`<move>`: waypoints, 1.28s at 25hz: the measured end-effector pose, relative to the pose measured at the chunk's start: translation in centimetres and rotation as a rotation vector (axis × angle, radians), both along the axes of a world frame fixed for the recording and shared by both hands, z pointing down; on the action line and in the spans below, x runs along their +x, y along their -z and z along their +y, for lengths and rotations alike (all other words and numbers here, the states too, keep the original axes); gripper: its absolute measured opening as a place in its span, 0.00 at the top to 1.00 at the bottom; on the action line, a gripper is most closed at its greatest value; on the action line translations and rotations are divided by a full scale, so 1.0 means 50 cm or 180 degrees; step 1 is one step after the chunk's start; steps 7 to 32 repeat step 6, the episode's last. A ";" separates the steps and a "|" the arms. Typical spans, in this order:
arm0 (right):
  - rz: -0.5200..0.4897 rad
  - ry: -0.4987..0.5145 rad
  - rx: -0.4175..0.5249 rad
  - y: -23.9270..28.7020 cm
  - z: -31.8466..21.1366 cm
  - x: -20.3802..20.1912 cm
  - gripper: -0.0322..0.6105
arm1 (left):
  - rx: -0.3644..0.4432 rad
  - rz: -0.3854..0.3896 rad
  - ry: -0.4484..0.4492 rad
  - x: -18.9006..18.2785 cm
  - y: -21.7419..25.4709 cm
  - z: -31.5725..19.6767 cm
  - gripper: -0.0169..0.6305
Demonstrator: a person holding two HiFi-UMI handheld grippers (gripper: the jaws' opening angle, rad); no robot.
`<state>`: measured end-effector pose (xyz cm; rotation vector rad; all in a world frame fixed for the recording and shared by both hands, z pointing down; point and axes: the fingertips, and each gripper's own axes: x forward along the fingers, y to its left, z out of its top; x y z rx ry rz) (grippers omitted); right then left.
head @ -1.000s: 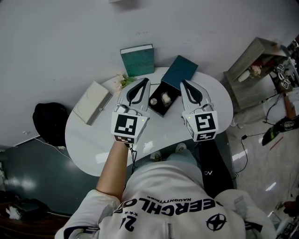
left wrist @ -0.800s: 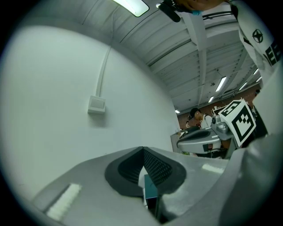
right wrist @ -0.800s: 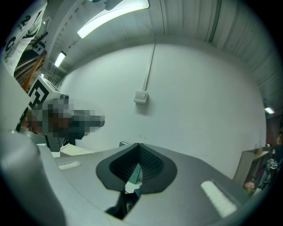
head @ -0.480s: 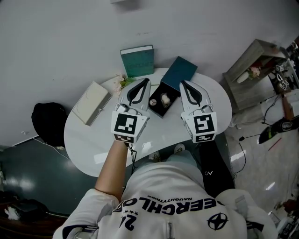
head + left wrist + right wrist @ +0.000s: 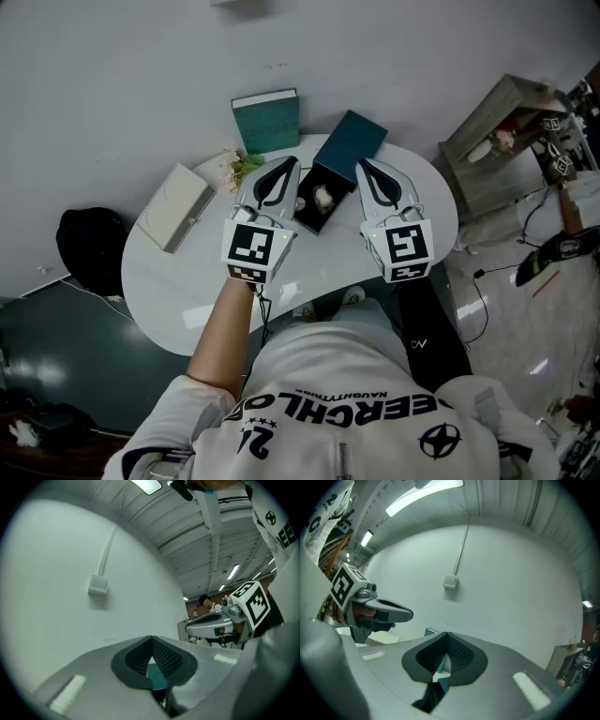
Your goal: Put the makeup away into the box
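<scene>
An open dark box [image 5: 309, 208] with a raised teal lid [image 5: 349, 142] sits at the middle of the round white table [image 5: 178, 281]. A pale round makeup item [image 5: 323, 197] lies inside it. My left gripper [image 5: 292, 162] hovers just left of the box, jaws shut and empty. The right gripper [image 5: 360, 165] hovers just right of it, also shut with nothing held. In the left gripper view the meshed fingertips [image 5: 164, 656] meet over a strip of teal, and the right gripper [image 5: 213, 624] shows beside them. The right gripper view shows its own tips [image 5: 457, 653] together.
A teal box [image 5: 267, 120] stands upright against the wall behind the table. A flat white box [image 5: 173, 206] lies at the table's left, with a flower sprig [image 5: 240, 167] near it. A black bag [image 5: 89, 248] sits on the floor left, a wooden shelf [image 5: 497, 141] at right.
The head view has shifted slightly, so the table sits a little further left and higher. Both grippers stay shut either side of the box.
</scene>
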<state>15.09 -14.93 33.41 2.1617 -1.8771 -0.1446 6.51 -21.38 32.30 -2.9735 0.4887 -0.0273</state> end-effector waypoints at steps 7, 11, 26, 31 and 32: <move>-0.0023 0.0035 -0.0004 -0.014 0.004 0.012 0.90 | -0.0006 -0.0037 -0.0008 0.019 -0.015 0.008 0.97; -0.0023 0.0035 -0.0004 -0.014 0.004 0.012 0.90 | -0.0006 -0.0037 -0.0008 0.019 -0.015 0.008 0.97; -0.0023 0.0035 -0.0004 -0.014 0.004 0.012 0.90 | -0.0006 -0.0037 -0.0008 0.019 -0.015 0.008 0.97; -0.0023 0.0035 -0.0004 -0.014 0.004 0.012 0.90 | -0.0006 -0.0037 -0.0008 0.019 -0.015 0.008 0.97; -0.0023 0.0035 -0.0004 -0.014 0.004 0.012 0.90 | -0.0006 -0.0037 -0.0008 0.019 -0.015 0.008 0.97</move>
